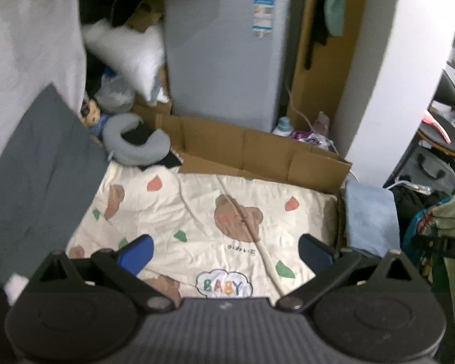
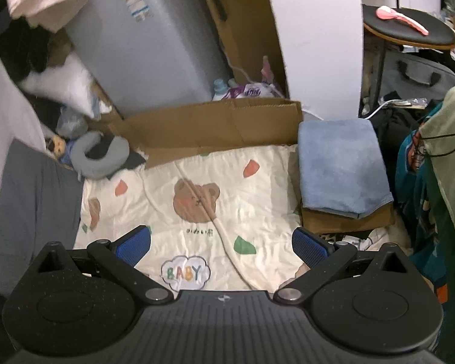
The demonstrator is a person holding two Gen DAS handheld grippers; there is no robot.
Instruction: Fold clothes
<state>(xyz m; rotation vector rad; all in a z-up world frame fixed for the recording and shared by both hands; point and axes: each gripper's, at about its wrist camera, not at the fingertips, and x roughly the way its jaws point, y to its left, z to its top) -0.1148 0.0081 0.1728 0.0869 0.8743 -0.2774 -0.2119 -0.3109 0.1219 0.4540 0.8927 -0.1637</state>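
Clothes: a grey garment of smooth fabric (image 1: 36, 166) hangs or lies draped at the left edge of the work surface, with a folded light-blue fleecy cloth (image 2: 341, 163) resting on a brown cardboard piece at the right edge; which of them is next to be folded cannot be told.
Work surface: a cream quilted blanket printed with brown bears and the word BABY (image 1: 215, 221) is spread flat, likely as a clean bed for folding; nothing lies on its middle.
Why the blue cloth sits aside: it looks already folded and parked off the blanket to keep the middle free, by my judgement.
Backdrop: a flattened brown cardboard sheet (image 2: 215, 124) props behind the blanket, a grey metal cabinet (image 1: 227, 54) behind that, and a grey U-shaped neck pillow (image 1: 133, 142) at the far left corner.
Left gripper (image 1: 224, 251): jaws spread wide, holding nothing, poised above the near edge of the blanket, pointing forward and slightly down.
Right gripper (image 2: 221, 244): likewise wide apart and empty, above the near edge, level with its partner.
Step in hand: probably between garments, about to reach for one.
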